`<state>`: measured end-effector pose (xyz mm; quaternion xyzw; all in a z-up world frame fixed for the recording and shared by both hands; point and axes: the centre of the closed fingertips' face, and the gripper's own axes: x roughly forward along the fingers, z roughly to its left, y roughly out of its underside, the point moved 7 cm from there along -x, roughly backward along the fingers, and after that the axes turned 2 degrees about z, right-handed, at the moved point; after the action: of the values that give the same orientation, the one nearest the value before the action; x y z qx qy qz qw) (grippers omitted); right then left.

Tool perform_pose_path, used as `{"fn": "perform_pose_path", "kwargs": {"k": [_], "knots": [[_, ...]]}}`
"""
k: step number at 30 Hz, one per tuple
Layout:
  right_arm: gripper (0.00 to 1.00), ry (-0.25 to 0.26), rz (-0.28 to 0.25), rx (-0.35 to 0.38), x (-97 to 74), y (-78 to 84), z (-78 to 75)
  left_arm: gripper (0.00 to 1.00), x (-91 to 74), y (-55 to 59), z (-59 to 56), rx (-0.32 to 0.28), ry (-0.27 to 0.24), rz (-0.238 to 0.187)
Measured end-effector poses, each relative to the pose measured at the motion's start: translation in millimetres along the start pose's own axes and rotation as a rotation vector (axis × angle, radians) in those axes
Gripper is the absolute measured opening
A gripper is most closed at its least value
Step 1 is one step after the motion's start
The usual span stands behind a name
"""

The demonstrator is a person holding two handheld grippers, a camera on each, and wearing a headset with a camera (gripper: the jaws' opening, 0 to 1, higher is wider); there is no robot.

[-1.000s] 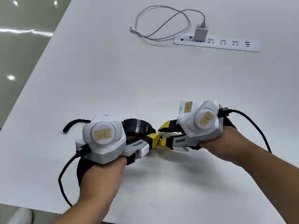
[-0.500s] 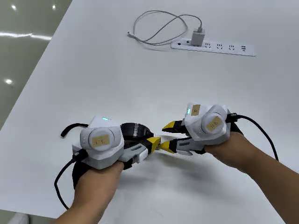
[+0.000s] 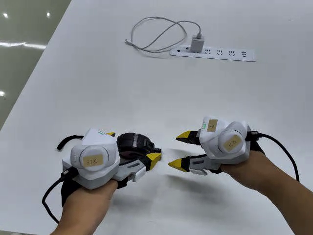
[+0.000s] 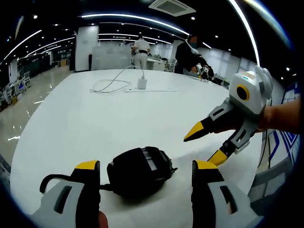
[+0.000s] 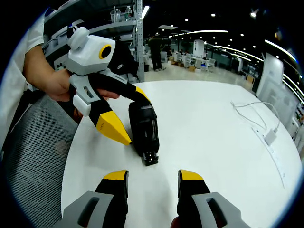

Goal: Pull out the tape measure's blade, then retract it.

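Across your white table (image 3: 98, 88), at the far side, lies a white power strip (image 3: 220, 52), with a white charger (image 3: 197, 44) plugged in at its left end. Its white cable (image 3: 151, 34) loops leftward over the tabletop. In your right gripper view, a grey mesh chair (image 5: 33, 142) stands just beside the table's edge. In your left gripper view, a person in a white shirt (image 4: 141, 47) stands beyond the table.

Right gripper (image 3: 174, 151) released, withdrawn — blade seemingly retracted.
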<state>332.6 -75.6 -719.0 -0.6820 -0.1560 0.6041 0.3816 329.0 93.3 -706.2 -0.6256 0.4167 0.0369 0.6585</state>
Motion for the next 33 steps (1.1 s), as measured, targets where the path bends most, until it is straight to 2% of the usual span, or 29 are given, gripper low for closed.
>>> {"fn": "perform_pose_path", "kwargs": {"k": [3, 5, 11, 19, 25, 28, 33], "knots": [[0.43, -0.007, 0.010, 0.017, -3.9, 4.6, 4.2, 0.75, -2.7, 1.7, -1.7, 0.017, 0.023, 0.012], [0.44, -0.002, 0.021, 0.013, -7.3, 7.7, 6.9, 0.76, -4.9, 3.3, -4.1, 0.053, 0.043, 0.014], [0.48, 0.019, -0.007, 0.061, -19.1, 11.1, 7.8, 0.81, -12.7, 3.7, -4.8, 0.073, 0.074, 0.001], [0.55, 0.052, -0.039, 0.107, -35.4, 12.9, 6.2, 0.81, -21.0, 6.8, -1.9, 0.109, 0.099, 0.022], [0.60, 0.078, -0.049, 0.124, -48.9, 15.4, 3.4, 0.82, -29.4, 8.7, 3.8, 0.144, 0.109, 0.029], [0.61, 0.084, -0.073, 0.156, -57.3, 15.7, 3.7, 0.83, -35.4, 10.0, 7.3, 0.155, 0.114, 0.029], [0.63, 0.111, -0.063, 0.157, -67.0, 20.4, 4.1, 0.83, -43.8, 13.4, 16.3, 0.161, 0.105, 0.038]]}}
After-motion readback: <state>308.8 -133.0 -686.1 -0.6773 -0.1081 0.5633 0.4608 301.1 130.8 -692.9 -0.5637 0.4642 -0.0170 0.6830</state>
